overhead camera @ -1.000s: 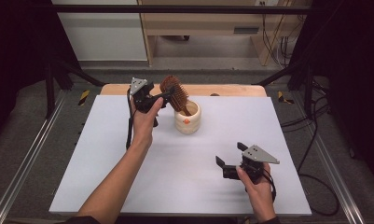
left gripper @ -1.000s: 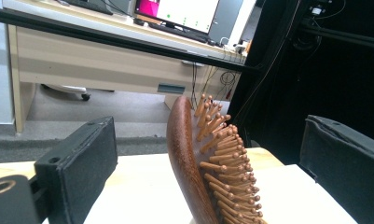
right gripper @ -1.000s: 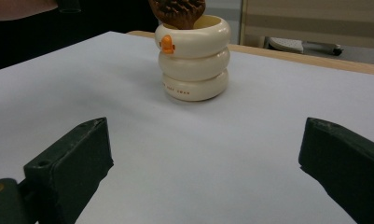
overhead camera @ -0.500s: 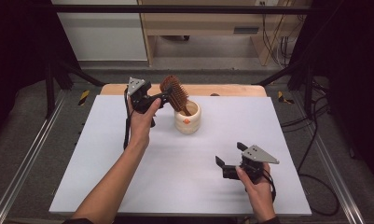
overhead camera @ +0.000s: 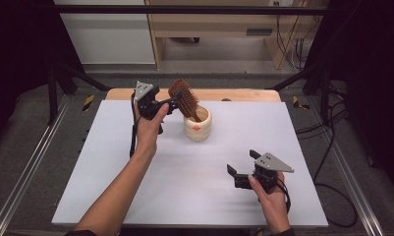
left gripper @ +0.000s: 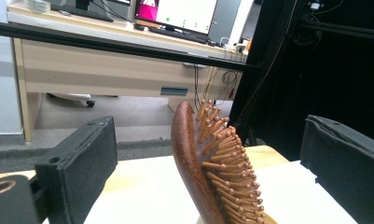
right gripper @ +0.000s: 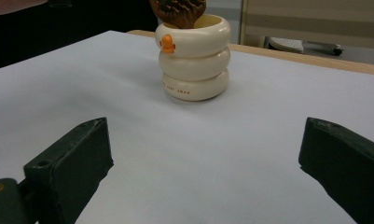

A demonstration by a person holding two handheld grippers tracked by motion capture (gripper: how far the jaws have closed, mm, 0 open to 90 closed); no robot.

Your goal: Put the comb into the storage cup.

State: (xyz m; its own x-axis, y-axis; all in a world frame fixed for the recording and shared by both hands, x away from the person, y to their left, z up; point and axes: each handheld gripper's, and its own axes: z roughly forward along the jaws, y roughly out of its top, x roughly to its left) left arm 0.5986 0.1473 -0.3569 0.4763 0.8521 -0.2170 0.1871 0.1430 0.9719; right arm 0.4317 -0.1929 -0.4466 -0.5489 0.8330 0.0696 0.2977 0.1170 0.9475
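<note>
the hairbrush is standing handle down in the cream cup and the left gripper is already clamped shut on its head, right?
Not quite. The hairbrush does stand handle down in the cream cup, but the left gripper is not clamped on it. The left gripper view shows both jaws wide apart, with the brush head between them and a clear gap on each side.

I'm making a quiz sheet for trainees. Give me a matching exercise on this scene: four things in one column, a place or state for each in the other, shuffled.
Things:
1. hairbrush
2. cup
3. left gripper
4. right gripper

Places or states:
A. open, low over the near right of the table
B. cream, ringed, with an orange mark
C. brown, standing tilted in the cup
D. open, jaws either side of the brush head

Pairs: 1-C, 2-B, 3-D, 4-A
</note>
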